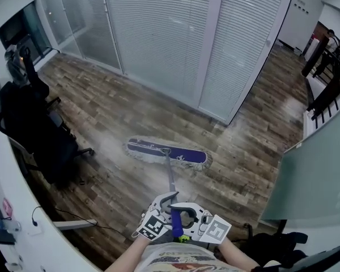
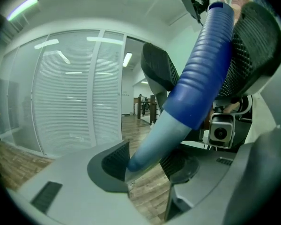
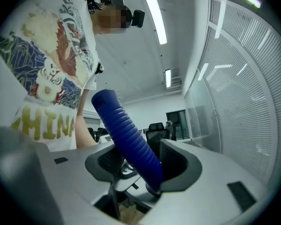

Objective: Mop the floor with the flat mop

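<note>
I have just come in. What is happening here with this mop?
A person is mopping the wooden floor with a flat mop, using two hand-held grippers. The left gripper and the right gripper are both closed on the mop handle. The right one is on its blue ribbed grip, and the left one is where that grip meets the pale shaft. The mop head lies flat on the floor ahead of the person, near the glass panels with blinds.
</note>
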A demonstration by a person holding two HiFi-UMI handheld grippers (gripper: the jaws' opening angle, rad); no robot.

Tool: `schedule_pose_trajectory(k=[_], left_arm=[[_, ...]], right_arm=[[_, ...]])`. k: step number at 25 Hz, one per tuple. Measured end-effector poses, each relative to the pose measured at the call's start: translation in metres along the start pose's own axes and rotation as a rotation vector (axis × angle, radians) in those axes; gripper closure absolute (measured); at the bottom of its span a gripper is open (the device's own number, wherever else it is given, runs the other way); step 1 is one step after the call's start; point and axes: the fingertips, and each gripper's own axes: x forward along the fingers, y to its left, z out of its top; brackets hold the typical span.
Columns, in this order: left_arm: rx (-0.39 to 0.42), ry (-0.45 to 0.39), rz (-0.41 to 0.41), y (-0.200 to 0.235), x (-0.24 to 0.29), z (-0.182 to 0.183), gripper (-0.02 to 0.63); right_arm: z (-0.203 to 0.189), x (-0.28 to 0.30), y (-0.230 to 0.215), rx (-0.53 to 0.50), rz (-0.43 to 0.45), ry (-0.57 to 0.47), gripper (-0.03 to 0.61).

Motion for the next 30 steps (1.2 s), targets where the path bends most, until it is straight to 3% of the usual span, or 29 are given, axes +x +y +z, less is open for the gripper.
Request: schedule_pose_trajectory(k=[16,24,30], left_arm=[[0.015,-0.033,-0.039,0.124,0.001,-0.007,0.443],[0.023,-0.028,-0.039,0.224,0.056,0.010,0.443],[0.020,-0.017,-0.021,0.339,0.116,0.040,0.443]], right_arm=[[-0.026,0.088,-0.086,-0.047,-0.010,0.028,0.359],[-0.021,0.118,-0.197,-0.049,-0.002,-0.006,0.359],[-0.013,0.150,-0.324,-0.035,0.014,0.011,0.359]])
